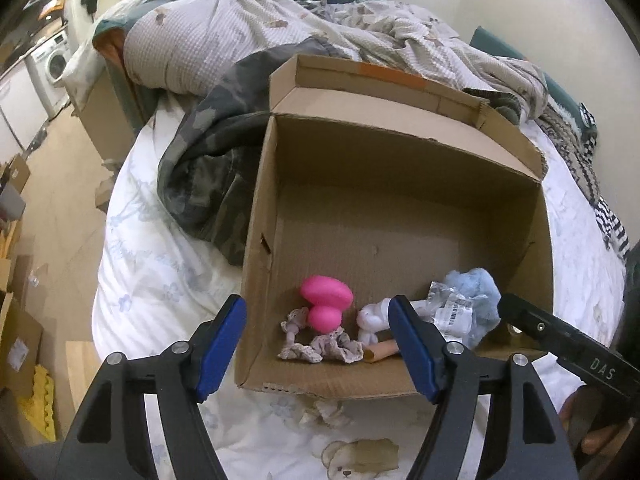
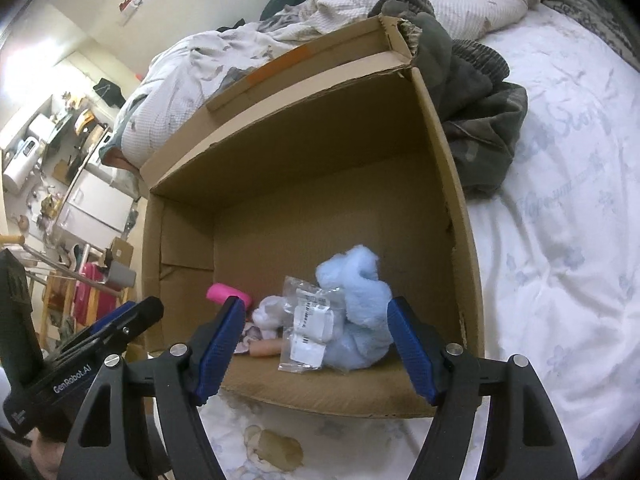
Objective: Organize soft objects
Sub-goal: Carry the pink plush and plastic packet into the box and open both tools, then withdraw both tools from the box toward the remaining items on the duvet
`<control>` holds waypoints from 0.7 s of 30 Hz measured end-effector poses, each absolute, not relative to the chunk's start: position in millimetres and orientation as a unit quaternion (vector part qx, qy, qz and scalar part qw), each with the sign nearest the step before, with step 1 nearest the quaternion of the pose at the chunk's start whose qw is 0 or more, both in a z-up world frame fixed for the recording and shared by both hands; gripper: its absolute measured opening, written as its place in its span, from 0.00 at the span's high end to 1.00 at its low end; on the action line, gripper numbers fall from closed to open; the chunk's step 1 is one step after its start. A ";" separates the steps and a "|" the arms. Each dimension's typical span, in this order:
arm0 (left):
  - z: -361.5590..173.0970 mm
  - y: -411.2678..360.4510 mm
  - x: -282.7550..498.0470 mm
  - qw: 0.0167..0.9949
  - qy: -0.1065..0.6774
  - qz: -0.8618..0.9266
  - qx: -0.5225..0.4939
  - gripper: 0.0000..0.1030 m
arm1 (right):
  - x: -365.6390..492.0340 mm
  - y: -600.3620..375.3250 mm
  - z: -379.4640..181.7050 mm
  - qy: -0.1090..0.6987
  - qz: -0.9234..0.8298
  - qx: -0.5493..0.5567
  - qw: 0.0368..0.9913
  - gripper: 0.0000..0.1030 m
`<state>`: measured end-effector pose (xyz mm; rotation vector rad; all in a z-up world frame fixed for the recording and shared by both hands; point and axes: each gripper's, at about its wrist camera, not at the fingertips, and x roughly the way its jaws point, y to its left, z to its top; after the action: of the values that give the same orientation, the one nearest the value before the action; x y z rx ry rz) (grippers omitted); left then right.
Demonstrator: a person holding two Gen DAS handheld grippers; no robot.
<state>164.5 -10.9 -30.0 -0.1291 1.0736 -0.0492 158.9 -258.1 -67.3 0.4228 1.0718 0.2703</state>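
Observation:
An open cardboard box (image 1: 400,152) sits on the bed. At its near end lie a pink soft toy (image 1: 326,304), a lilac scrunchie (image 1: 320,346), a white soft toy (image 1: 372,318), a beige tube (image 1: 382,352) and a light blue plush (image 1: 476,292) in a clear bag with a label (image 1: 450,310). My left gripper (image 1: 316,350) is open and empty over the box's near edge. My right gripper (image 2: 316,350) is open and empty just in front of the blue plush (image 2: 360,312) and bag (image 2: 312,320). The pink toy (image 2: 228,294) shows partly behind my left finger.
The box rests on a white floral duvet (image 1: 160,280). A camouflage garment (image 1: 208,160) lies left of the box, rumpled bedding (image 1: 240,20) behind it. A small crumpled cloth (image 1: 326,414) lies on the duvet before the box. Boxes and a washing machine (image 1: 52,64) stand on the floor at left.

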 end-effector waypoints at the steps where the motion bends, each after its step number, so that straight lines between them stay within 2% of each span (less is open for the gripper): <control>1: -30.2 -10.2 164.3 0.856 0.513 -0.023 -0.064 0.31 | 158.5 -258.3 -67.1 0.505 0.127 0.199 0.830 0.25; 21: -16.9 5.6 137.3 0.862 0.503 -0.011 -0.063 0.31 | 130.5 -260.7 -60.4 0.516 0.127 0.210 0.821 0.25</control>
<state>137.3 5.6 -16.9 -0.1314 1.0547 -0.0240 130.5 -260.7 -60.4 0.4468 1.0991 0.2700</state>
